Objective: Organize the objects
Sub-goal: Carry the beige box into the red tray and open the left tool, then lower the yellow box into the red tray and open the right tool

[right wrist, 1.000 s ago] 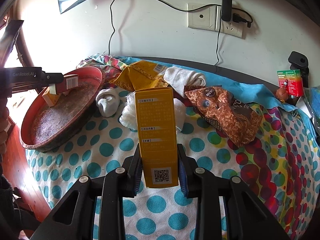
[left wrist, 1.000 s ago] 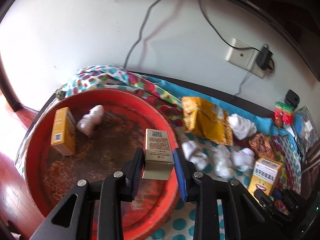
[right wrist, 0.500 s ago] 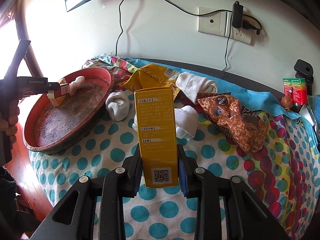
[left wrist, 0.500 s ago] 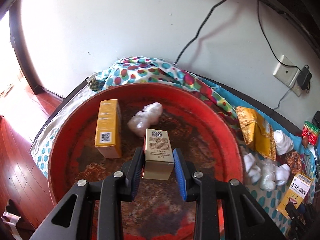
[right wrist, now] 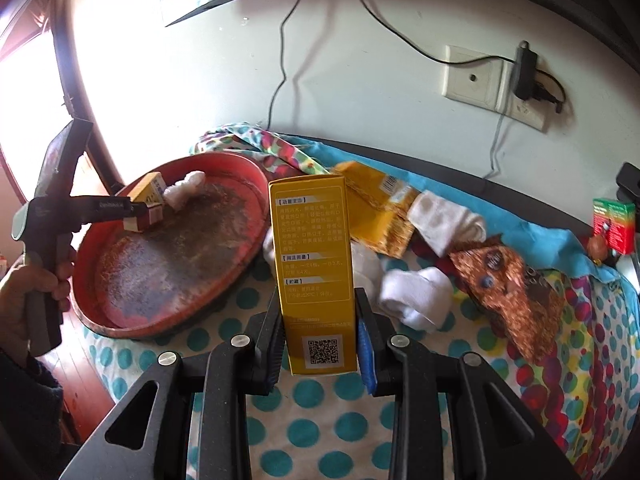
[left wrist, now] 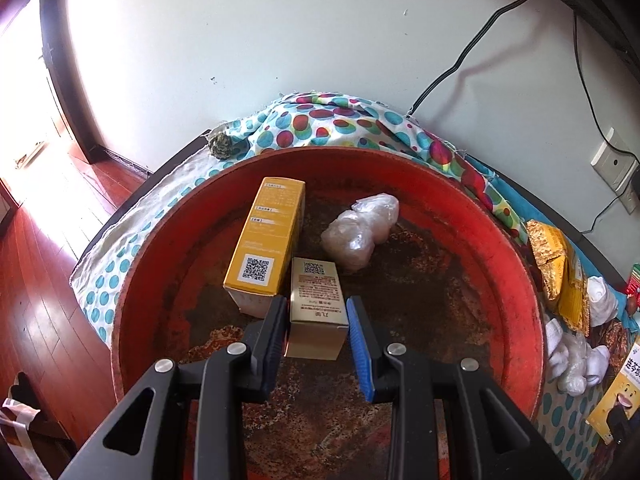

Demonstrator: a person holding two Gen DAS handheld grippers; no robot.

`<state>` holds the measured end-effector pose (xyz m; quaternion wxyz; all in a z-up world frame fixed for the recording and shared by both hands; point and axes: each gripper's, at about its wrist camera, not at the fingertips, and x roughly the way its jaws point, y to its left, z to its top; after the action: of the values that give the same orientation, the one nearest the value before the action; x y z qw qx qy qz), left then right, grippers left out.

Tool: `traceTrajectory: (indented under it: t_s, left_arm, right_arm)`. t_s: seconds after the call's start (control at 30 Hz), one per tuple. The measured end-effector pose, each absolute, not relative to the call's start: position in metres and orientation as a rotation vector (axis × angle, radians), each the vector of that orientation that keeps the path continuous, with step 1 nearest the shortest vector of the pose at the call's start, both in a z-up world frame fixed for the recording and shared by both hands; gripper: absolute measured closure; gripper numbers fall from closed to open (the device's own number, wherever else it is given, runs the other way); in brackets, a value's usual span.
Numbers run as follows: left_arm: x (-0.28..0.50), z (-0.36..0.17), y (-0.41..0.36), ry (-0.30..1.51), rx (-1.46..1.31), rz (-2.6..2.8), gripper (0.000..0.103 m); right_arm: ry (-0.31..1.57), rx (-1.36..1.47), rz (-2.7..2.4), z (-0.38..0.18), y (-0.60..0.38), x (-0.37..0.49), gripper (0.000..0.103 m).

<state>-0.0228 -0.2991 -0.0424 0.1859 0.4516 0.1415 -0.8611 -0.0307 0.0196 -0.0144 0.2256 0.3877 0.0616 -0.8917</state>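
The left tongs (left wrist: 316,322) grip a small gold box (left wrist: 318,304) low over the red basin (left wrist: 516,248), beside a yellow box (left wrist: 266,240) lying there. Best set it flat before releasing. The right tongs (right wrist: 318,346) clamp a tall yellow carton (right wrist: 314,264) above the spotted surface (right wrist: 320,424).

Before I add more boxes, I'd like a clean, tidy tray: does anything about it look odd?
Yes. The red tray has a worn floor, mottled brown with flaking patches. On it a yellow box lies flat beside a plastic-wrapped bundle, and a torn gold packet sprawls outside.
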Motion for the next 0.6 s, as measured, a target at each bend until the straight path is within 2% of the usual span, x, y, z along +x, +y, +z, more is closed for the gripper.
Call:
traceTrajectory:
  t_s: [0.3, 0.6]
  left_arm:
    - [-0.022, -0.054, -0.317, 0.443, 1.297, -2.383, 0.072]
    - [-0.023, -0.058, -0.319, 0.441, 1.345, -2.391, 0.071]
  right_arm:
    - [0.185, 1.036, -2.339, 0.003, -0.043, -0.049, 0.074]
    - [0.179, 1.18, -2.198, -0.015, -0.114, -0.086, 0.074]
